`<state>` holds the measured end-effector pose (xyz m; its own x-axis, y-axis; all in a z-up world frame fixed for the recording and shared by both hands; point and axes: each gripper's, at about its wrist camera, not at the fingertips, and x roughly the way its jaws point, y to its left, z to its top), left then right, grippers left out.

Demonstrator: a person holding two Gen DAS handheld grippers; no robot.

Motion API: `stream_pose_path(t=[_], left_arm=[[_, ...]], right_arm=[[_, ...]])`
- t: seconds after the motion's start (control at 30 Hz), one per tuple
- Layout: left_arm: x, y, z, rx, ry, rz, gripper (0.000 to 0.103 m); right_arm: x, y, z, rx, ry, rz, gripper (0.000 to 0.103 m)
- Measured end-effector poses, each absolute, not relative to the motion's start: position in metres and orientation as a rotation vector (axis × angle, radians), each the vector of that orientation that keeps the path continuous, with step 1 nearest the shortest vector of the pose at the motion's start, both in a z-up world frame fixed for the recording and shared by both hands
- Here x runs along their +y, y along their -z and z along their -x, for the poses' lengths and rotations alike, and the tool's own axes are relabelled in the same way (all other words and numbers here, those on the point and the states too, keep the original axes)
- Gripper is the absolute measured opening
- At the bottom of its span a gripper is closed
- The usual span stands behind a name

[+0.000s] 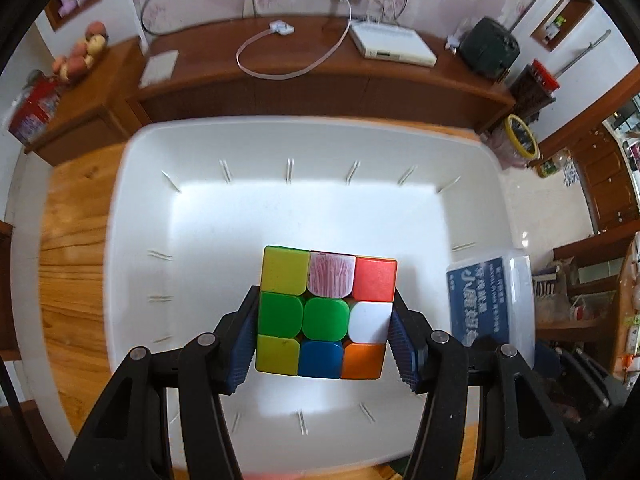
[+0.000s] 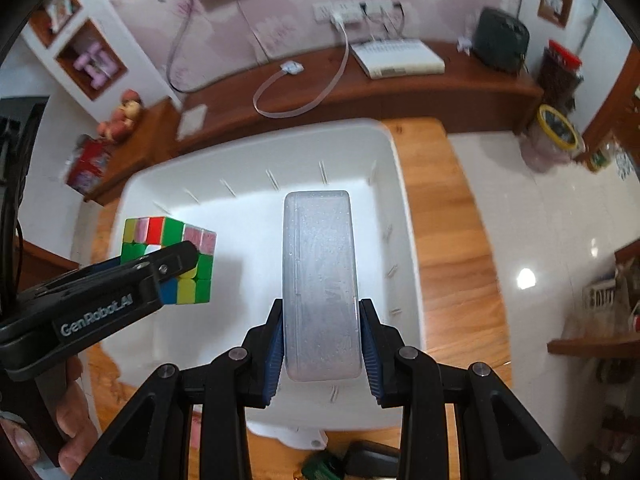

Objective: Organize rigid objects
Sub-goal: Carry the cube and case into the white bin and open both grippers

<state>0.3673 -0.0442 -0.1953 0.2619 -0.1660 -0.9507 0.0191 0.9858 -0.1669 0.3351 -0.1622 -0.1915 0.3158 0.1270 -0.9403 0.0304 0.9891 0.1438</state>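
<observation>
We see both tools tipped steeply down over the white bin point(image 1: 132, 240) on the wooden counter point(image 1: 76, 240). The left tool point(image 1: 324, 340) pinches a puzzle cube point(image 1: 326, 312) by its sides above the bin floor. The right tool point(image 2: 322, 344) clamps a frosted plastic case point(image 2: 320, 280), held lengthwise over the bin's right half.

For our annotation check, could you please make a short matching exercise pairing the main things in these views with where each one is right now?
Things:
1. puzzle cube
2. translucent plastic case
3. white bin
4. flat white device

Places:
A. on the dark wooden shelf by the wall
B. clamped in the right gripper
C. resting on the wooden table
D. clamped in the left gripper

Pairs: 1-D, 2-B, 3-C, 4-A
</observation>
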Motion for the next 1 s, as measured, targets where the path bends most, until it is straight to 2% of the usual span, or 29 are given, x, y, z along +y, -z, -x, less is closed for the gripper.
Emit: stream_pose_path(t=[0.2, 0.27, 0.33, 0.4, 1.0], left_arm=[[-0.043, 0.23, -0.375, 1.392, 0.16, 0.152, 0.062], [-0.039, 0.236, -0.372, 1.403, 0.161, 0.161, 0.067], [-0.035, 0.234, -0.371, 1.383, 0.157, 0.165, 0.095], [-0.031, 0.225, -0.369, 1.347, 0.145, 0.167, 0.101], [-0.023, 0.145, -0.326, 1.203, 0.285, 0.196, 0.101]], right_arm=[[-0.152, 0.232, -0.341, 1.339, -0.035, -0.129, 0.037], [-0.15, 0.24, -0.341, 1.365, -0.03, -0.107, 0.052], [-0.148, 0.241, -0.338, 1.363, -0.027, -0.088, 0.061], [-0.143, 0.238, -0.332, 1.35, -0.029, -0.066, 0.062], [-0.127, 0.184, -0.282, 1.206, -0.07, -0.08, 0.062]])
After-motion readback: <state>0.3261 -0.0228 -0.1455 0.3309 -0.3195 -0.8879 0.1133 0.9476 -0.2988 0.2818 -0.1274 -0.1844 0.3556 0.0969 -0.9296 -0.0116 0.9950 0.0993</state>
